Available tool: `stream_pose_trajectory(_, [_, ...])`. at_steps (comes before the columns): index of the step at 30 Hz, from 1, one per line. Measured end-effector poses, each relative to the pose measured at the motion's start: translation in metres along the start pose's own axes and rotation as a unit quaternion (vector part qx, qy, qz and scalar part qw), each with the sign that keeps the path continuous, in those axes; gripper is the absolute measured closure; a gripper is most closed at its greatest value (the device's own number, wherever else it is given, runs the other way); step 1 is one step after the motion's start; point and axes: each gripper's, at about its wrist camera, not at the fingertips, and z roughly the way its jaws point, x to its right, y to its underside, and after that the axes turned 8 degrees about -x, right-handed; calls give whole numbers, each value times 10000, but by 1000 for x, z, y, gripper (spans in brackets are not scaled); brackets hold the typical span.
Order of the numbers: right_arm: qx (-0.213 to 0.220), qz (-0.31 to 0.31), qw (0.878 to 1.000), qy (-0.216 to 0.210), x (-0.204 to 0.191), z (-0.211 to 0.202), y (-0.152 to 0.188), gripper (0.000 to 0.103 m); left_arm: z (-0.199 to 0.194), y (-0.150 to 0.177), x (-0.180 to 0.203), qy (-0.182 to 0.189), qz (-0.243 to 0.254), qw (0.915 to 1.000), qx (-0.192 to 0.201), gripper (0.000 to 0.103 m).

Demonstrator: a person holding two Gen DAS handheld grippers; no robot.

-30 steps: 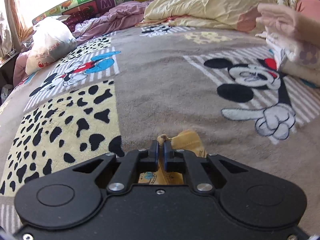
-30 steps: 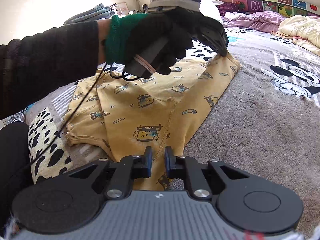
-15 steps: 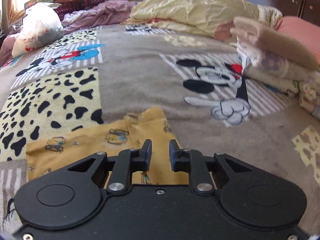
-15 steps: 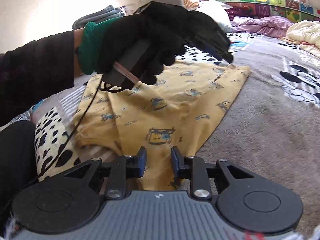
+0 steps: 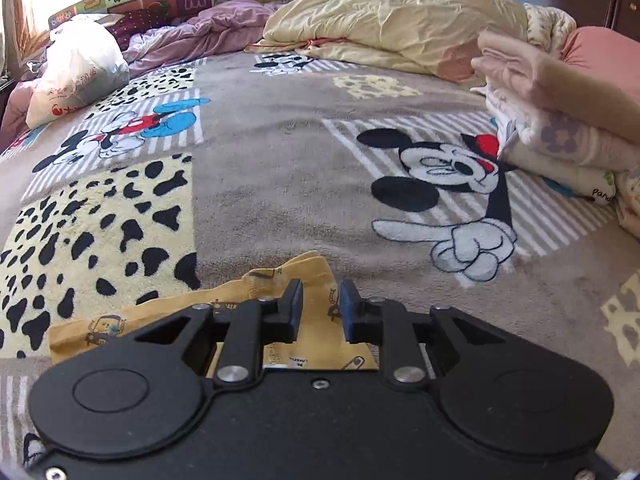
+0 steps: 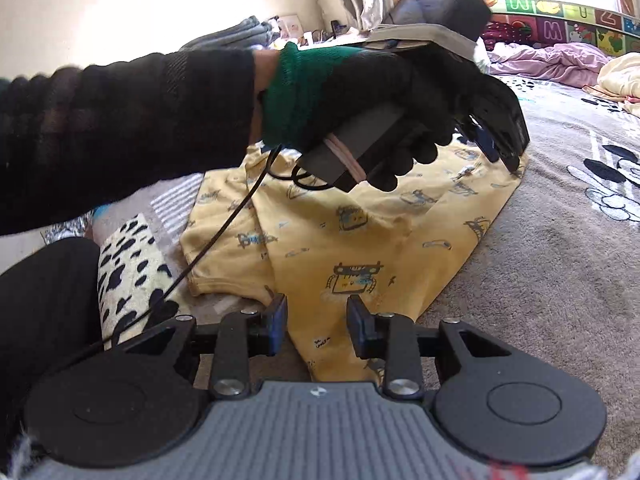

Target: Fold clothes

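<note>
- Black jaws of my left gripper stand apart, hovering over the far corner of the yellow shirt, gripping nothing.
- My right gripper is parted too, above the shirt's near hem, empty.
- I see the shirt lying flat on the cartoon blanket.
- Beyond the shirt, to its right, sits a stack of folded clothes.

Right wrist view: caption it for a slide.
Both grippers, right and left, open over a yellow printed garment spread on the bed.
</note>
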Motion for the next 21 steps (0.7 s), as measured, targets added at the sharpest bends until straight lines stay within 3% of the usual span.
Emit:
stream_pose_trajectory(4, [380, 221, 9983, 395, 9, -7, -2, 68, -48, 33, -10, 180, -286, 9993, 162, 85])
stream_pose_trajectory(6, [252, 303, 9983, 421, 12, -3, -2, 68, -71, 55, -10, 321, -343, 9988, 167, 85])
stream_pose_trajectory(9, [-245, -4, 9995, 192, 4, 10, 2, 67, -95, 90, -12, 145, -458, 9987, 153, 85])
stream_pose_trajectory(12, [-268, -472, 9985, 54, -12, 3, 3, 69, -117, 123, -29, -230, -908, 9955, 148, 83])
stream_pose_trajectory(13, [-219, -413, 9989, 18, -11, -1, 3, 69, -122, 133, -40, -318, -1132, 9930, 141, 75])
stream_pose_trajectory(15, [-110, -307, 9994, 131, -6, -12, 4, 69, -133, 150, -67, -534, -1731, 9833, 165, 65])
stream_pose_trajectory(19, [127, 84, 9994, 307, 12, -31, 7, 68, -146, 175, -119, -629, -2902, 9545, 273, 65])
stream_pose_trajectory(21, [219, 167, 9990, 347, 16, -35, 7, 68, -146, 180, -135, -655, -3217, 9442, 261, 65])
